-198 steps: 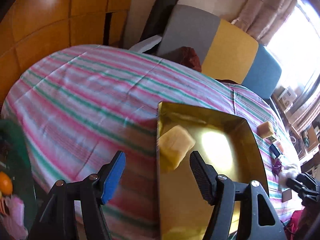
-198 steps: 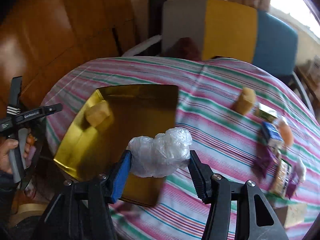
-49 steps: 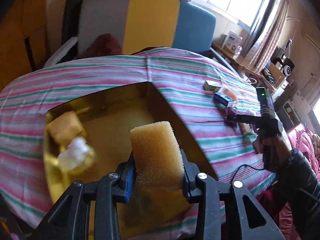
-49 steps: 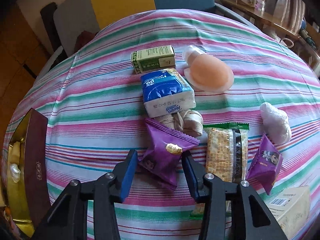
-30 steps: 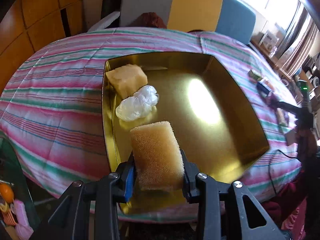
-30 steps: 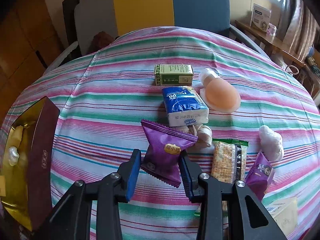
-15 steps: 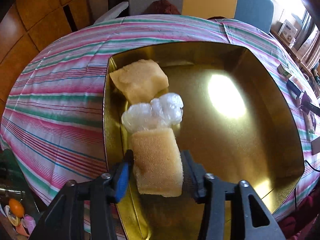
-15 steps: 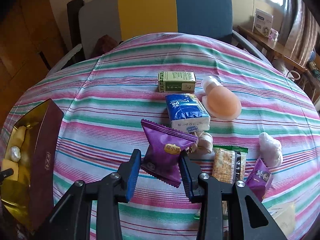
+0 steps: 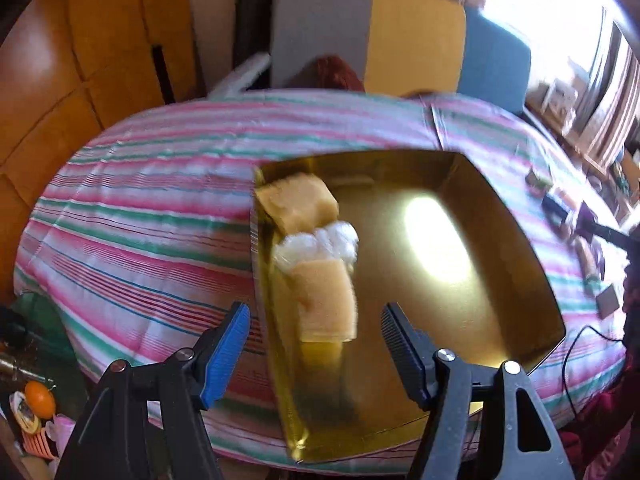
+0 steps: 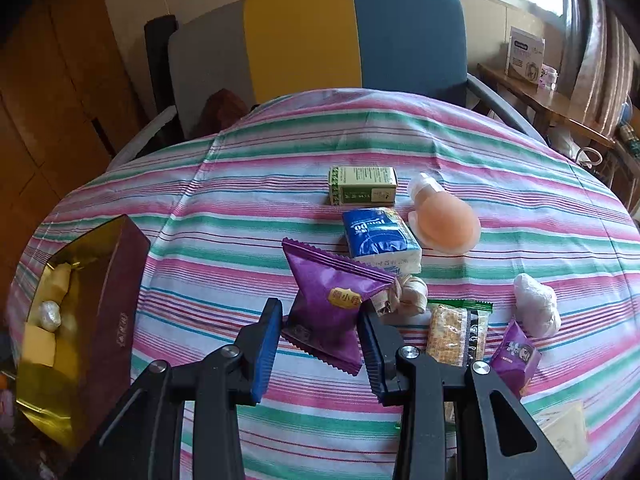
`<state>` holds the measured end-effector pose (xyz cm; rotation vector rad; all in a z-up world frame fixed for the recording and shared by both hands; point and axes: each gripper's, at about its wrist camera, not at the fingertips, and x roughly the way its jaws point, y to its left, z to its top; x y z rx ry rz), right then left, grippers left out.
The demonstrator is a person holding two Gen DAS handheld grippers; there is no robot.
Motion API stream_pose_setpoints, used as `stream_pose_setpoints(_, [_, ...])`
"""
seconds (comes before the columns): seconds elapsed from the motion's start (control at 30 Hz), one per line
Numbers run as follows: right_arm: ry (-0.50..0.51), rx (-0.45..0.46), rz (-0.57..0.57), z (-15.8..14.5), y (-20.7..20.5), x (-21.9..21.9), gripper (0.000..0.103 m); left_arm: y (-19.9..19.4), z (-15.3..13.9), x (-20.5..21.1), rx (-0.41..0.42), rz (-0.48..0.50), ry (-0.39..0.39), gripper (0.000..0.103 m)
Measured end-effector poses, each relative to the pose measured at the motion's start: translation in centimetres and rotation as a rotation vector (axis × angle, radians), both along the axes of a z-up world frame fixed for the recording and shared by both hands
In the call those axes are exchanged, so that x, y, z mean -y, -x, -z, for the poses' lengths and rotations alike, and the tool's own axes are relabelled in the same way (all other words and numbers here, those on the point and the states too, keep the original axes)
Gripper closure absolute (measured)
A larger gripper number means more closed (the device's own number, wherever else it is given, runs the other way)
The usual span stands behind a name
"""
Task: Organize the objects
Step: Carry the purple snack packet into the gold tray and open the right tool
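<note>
Striped tablecloth [image 10: 280,152] covers the round table beneath both tongs. Gold-lined box [image 9: 500,216] sits directly ahead of the left gripper [image 9: 316,332], its maroon outer wall visible far left of the right gripper [image 10: 318,340]. Left gripper: jaws spread wide, nothing between them. Just ahead of it, along the box's left wall, lie in a row a yellow sponge [image 9: 328,300] nearest the tongs, a crumpled clear plastic bag [image 9: 320,246] touching its far end, and a second yellow sponge [image 9: 298,202] in the far corner — the view is motion-blurred. Right gripper: clenched on a purple snack packet [image 10: 332,300], held clear between the pads. Beyond its tips lie a blue tissue pack [image 10: 378,238] and a green carton [image 10: 362,186]; ahead right, a peach-coloured pouch [image 10: 444,222]. Right of the tongs — a cracker packet [image 10: 456,332], a white plastic wad [image 10: 536,310], a smaller purple packet [image 10: 514,354].
</note>
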<state>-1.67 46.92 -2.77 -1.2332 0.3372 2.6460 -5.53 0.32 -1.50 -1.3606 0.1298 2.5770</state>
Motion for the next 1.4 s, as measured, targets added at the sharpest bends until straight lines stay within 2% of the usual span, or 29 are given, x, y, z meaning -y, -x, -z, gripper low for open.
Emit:
stream_pose_setpoints(0.13, [0.002,-0.058,-0.108,-3.7,-1.1,4.6,0.064,-0.1,-1.0,2.3,-0.024,-0.047,-0.051,0.034])
stream_pose_setpoints(0.23, [-0.005,-0.092,-0.254,-6.2,-1.3,10.2,0.064,0.0,-0.9,3.8,-0.016,-0.085,-0.081,0.034])
stream_pose_setpoints(0.33, [0.014,-0.083,-0.414,-7.0,-1.1,16.3,0.064,-0.3,-0.7,4.7,-0.012,-0.098,-0.098,0.035])
stream_pose_setpoints(0.5, [0.063,0.011,-0.657,-4.9,-0.1,26.3,0.064,-1.4,-0.6,6.2,-0.014,-0.108,-0.134,0.035])
stream_pose_setpoints(0.77, [0.096,0.228,-0.844,1.2,2.9,36.7,0.064,-1.9,-0.7,8.6,-0.037,-0.146,-0.169,0.035])
stream_pose_setpoints(0.93, [0.073,0.315,-0.862,3.8,3.7,39.1,0.064,-2.0,0.0,9.8,-0.024,-0.169,-0.193,0.035])
stream_pose_setpoints(1.3, [0.108,0.351,-0.895,5.3,4.2,40.9,0.061,-2.2,0.7,10.2,-0.016,-0.175,-0.211,0.035])
stream_pose_setpoints(1.4, [0.128,0.325,-0.880,4.7,4.0,40.0,0.050,-2.3,0.3,10.0,-0.027,-0.169,-0.206,0.035])
